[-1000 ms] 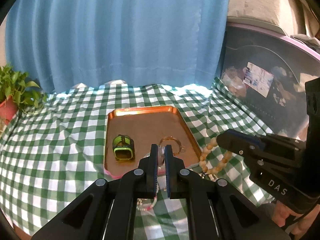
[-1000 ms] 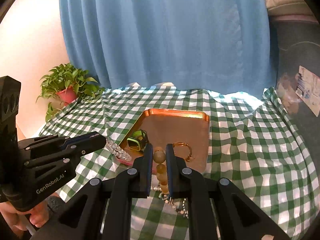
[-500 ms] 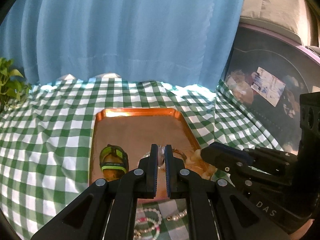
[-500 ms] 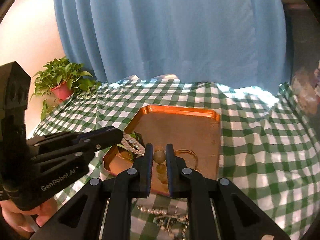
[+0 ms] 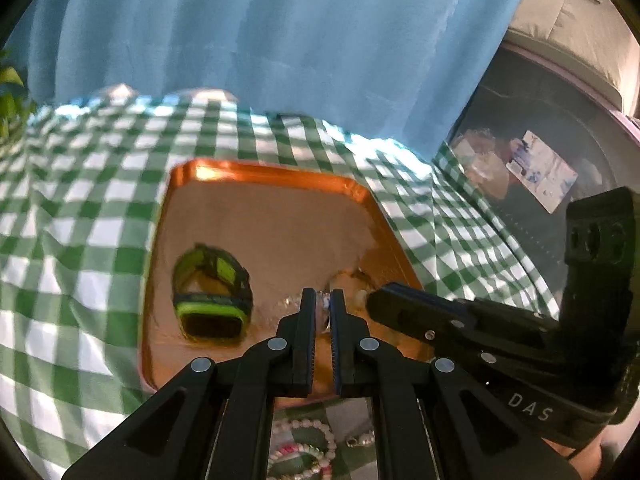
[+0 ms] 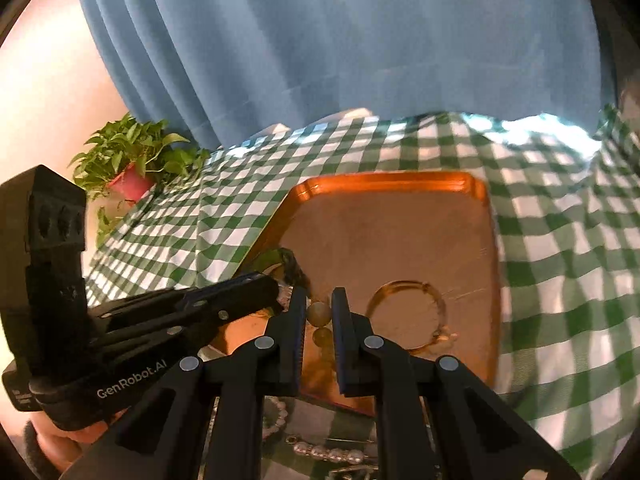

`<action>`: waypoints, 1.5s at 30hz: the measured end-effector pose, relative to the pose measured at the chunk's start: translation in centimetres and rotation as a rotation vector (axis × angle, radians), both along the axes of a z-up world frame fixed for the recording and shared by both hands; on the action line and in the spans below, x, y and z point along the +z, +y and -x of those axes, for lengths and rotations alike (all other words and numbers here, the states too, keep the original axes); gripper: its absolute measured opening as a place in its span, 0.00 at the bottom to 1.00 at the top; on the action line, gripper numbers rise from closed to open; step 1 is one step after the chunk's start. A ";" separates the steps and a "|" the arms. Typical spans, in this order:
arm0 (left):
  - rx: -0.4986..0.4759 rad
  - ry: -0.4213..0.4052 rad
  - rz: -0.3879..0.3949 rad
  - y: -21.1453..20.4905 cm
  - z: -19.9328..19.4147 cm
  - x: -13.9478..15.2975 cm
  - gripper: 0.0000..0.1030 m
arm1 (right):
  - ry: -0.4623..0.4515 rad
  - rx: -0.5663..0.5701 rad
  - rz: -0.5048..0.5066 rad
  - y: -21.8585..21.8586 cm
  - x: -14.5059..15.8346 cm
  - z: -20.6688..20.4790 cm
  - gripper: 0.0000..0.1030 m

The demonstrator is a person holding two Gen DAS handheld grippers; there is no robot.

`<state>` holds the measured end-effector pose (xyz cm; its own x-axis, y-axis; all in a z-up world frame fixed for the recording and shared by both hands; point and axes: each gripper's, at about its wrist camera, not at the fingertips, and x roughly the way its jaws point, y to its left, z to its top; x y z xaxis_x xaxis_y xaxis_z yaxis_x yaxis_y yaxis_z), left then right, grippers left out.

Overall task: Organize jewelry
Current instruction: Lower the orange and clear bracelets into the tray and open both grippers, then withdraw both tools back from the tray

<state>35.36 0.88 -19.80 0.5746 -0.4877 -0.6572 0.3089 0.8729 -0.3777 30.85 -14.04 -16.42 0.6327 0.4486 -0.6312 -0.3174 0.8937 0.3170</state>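
Note:
A copper tray lies on the green checked cloth. In it are a lime-green watch and a thin gold bangle. My left gripper is shut on a clear beaded bracelet, low over the tray's near part, just right of the watch. My right gripper is shut on a bracelet of round wooden beads, which hangs over the tray left of the bangle. The two grippers are side by side with their tips close together. The watch is mostly hidden behind the left gripper in the right wrist view.
More jewelry lies on the cloth in front of the tray: pearl and pink bracelets and a pearl chain. A potted plant stands at the far left. A blue curtain hangs behind. A dark bin is at the right.
Both grippers have moved forward and down, from before the tray's near edge to over its floor, each still carrying its bracelet. The tray looks larger and nearer.

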 end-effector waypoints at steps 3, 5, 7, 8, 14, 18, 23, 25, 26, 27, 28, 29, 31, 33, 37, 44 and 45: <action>-0.005 0.000 -0.063 -0.6 0.1 -1.0 0.06 | 0.019 0.012 -0.006 -0.1 -0.9 0.0 0.11; 0.003 -0.007 -0.105 -1.0 0.2 -1.4 0.06 | 0.042 0.005 -0.001 -0.2 -1.9 -0.3 0.11; 0.007 -0.024 -0.167 -1.5 0.3 -1.7 0.06 | 0.063 -0.005 0.006 -0.4 -2.7 -0.6 0.11; 0.007 -0.027 -0.195 -1.7 0.3 -2.0 0.06 | 0.072 -0.009 0.008 -0.6 -2.9 -0.7 0.11; 0.020 0.025 -0.240 -2.1 -0.3 -4.0 0.06 | 0.100 -0.032 0.067 -0.8 -4.0 -0.8 0.11; 0.032 -0.005 -0.291 -2.8 0.3 -3.4 0.23 | 0.087 -0.018 0.116 -0.5 -4.3 -0.9 0.18; 0.101 -0.053 -0.286 -1.2 2.3 -0.9 0.60 | 0.042 -0.030 0.081 -1.5 -3.1 0.3 0.56; 0.113 -0.056 -0.251 -0.5 3.1 -0.1 0.70 | 0.025 -0.052 0.061 -2.4 -2.2 1.1 0.63; 0.124 -0.061 -0.239 -0.1 3.6 0.4 0.71 | 0.020 -0.061 0.056 -2.6 -1.8 1.5 0.67; 0.138 -0.064 -0.244 0.1 4.2 0.9 0.71 | 0.015 -0.070 0.053 -2.8 -1.4 2.0 0.69; 0.143 -0.071 -0.259 0.1 4.8 1.4 0.72 | 0.010 -0.072 0.048 -2.9 -1.0 2.7 0.70; 0.144 -0.083 -0.275 0.0 5.5 1.8 0.72 | 0.004 -0.067 0.044 -2.9 -0.7 3.3 0.70; 0.139 -0.097 -0.293 0.0 7.1 2.4 0.73 | -0.009 -0.060 0.051 -3.0 -0.1 4.7 0.73; 0.140 -0.092 -0.291 0.3 8.4 2.6 0.74 | -0.028 -0.057 0.077 -3.1 0.1 6.3 0.73; 0.162 -0.063 -0.268 1.6 10.7 2.0 0.75 | -0.051 -0.076 0.085 -4.4 0.5 9.3 0.78; 0.177 -0.009 -0.240 3.3 12.6 -0.6 0.75 | -0.024 -0.146 0.079 -6.9 -0.5 12.8 0.78; 0.166 -0.005 -0.246 3.2 12.6 -1.1 0.75 | -0.022 -0.142 0.079 -7.0 -0.9 12.9 0.78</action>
